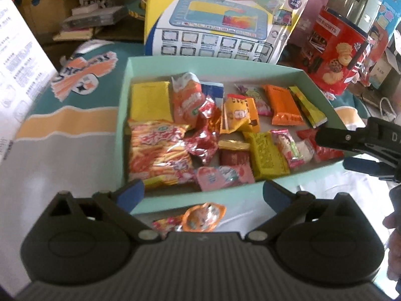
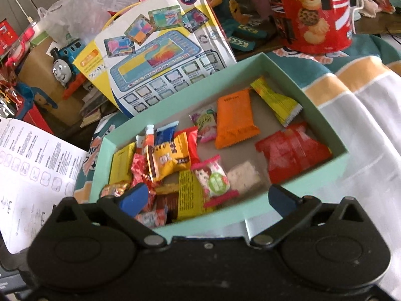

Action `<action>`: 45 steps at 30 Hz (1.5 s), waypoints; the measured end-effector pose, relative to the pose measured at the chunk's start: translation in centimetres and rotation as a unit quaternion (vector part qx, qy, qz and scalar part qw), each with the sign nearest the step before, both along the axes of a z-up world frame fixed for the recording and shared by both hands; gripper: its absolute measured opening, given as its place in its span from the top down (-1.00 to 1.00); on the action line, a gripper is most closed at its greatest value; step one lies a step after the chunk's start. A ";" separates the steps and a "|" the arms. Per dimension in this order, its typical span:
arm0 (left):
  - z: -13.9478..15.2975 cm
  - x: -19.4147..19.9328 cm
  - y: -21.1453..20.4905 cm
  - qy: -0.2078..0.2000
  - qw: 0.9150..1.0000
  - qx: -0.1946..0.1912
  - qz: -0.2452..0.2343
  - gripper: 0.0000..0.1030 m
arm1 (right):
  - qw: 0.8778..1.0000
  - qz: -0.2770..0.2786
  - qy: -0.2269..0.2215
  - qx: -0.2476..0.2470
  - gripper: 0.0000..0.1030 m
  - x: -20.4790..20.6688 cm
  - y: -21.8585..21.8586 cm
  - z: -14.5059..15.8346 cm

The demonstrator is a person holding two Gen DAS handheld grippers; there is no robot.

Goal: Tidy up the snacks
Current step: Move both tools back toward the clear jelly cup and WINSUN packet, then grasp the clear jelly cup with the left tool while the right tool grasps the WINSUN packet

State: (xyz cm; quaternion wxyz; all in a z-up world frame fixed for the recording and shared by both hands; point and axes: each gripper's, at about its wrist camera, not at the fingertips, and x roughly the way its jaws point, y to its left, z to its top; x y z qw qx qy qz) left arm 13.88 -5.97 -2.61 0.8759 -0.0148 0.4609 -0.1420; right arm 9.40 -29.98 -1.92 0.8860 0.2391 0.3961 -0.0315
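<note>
You are holding the left gripper (image 1: pixel 203 193) over the near wall of the shallow mint-green cardboard box (image 1: pixel 125 95), its blue-padded jaws spread wide with nothing between them, and the right gripper (image 2: pixel 203 195) is hanging over the same box with jaws just as wide and empty. The snacks are lying loose inside the box: a large red-and-orange crinkly bag (image 1: pixel 158 155) at the left, a flat orange foil packet (image 2: pixel 234 121) and a red wrapper (image 2: pixel 292 151) toward the right. Two small wrapped sweets (image 1: pixel 198 217) are sitting outside, on the white cloth (image 1: pixel 62 165) just beside the near wall.
</note>
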 end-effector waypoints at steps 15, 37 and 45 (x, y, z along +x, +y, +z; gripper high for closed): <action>-1.4 -4.0 2.6 0.030 0.999 0.008 0.027 -1.00 | 0.998 -0.009 0.054 0.017 -1.00 -5.2 0.0 -2.4; -2.1 -7.0 3.7 -0.009 0.999 0.024 -0.029 -1.00 | 0.995 0.032 0.084 -0.036 -0.14 -2.6 6.0 -5.3; -3.4 -6.7 1.8 -0.003 0.998 0.035 -0.061 -1.00 | 0.979 0.100 0.061 -0.164 -0.08 -2.5 9.3 -5.9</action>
